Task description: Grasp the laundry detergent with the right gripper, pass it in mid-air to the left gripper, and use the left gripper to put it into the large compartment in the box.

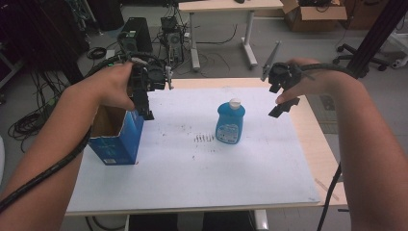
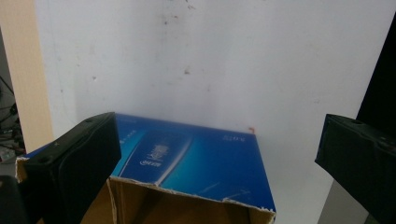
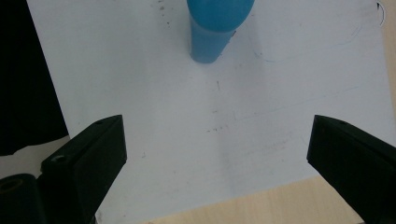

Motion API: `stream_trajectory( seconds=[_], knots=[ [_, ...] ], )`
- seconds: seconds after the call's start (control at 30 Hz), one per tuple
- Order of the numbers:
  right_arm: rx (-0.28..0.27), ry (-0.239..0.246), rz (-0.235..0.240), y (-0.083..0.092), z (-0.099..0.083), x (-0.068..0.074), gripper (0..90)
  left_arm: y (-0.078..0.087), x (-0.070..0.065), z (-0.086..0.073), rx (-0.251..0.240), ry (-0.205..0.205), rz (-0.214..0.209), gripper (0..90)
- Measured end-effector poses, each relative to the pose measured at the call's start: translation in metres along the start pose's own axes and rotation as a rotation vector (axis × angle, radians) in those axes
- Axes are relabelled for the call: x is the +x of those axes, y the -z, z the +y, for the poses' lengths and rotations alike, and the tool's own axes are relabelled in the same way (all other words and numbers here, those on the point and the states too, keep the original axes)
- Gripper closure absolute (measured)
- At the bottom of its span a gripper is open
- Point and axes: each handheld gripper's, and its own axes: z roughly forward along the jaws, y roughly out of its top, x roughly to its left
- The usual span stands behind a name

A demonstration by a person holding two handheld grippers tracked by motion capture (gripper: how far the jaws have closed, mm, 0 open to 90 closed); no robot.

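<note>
Black fingers (image 2: 79, 163) of the left gripper (image 1: 144, 98) rise at the bottom of the left gripper view, spread wide with nothing between them. Just below and between them stands the box (image 2: 196, 163), a blue carton with a torn, open cardboard top; its printed blue side faces away from the fingers toward the white sheet (image 2: 210, 60). In the high view this gripper hangs over the box's (image 1: 118, 137) near right corner, not touching it as far as can be told. The right gripper (image 1: 284, 98) likewise holds its fingers (image 3: 88, 158) wide apart and empty, above the sheet near its edge, where the bare wood of the counter (image 3: 261, 205) shows. Straight ahead of these fingers, well apart from them, stands the bottle (image 3: 217, 28), blue and upright. In the high view the bottle (image 1: 230, 122), with a white cap, stands near the middle of the sheet, between the two grippers, to the left of the right fingers and to the right of the box. Both forearms come in from the bottom edge.
</note>
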Motion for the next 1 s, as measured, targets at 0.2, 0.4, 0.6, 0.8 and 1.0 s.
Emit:
stream_trajectory(
  seconds=[0.2, 0.4, 0.6, 0.8, 1.0],
  knots=[
    [-0.075, -0.027, -0.005, -0.006, -0.011, 0.003, 4.8, -0.001, -0.007, -0.002, 0.027, 0.006, -0.01, 0.2],
    [-0.153, -0.058, 0.008, -0.029, -0.024, 0.006, 4.8, -0.006, -0.022, 0.005, 0.037, -0.031, -0.029, 0.2],
    [-0.198, -0.073, 0.021, -0.048, -0.033, 0.008, 4.8, -0.007, -0.037, 0.013, 0.037, -0.07, -0.039, 0.2],
    [-0.233, -0.106, 0.045, -0.074, -0.044, 0.008, 4.7, -0.006, -0.05, 0.018, 0.014, -0.102, -0.049, 0.2],
    [-0.269, -0.114, 0.052, -0.086, -0.051, 0.008, 4.5, -0.005, -0.057, 0.018, 0.004, -0.104, -0.044, 0.2]
  ],
)
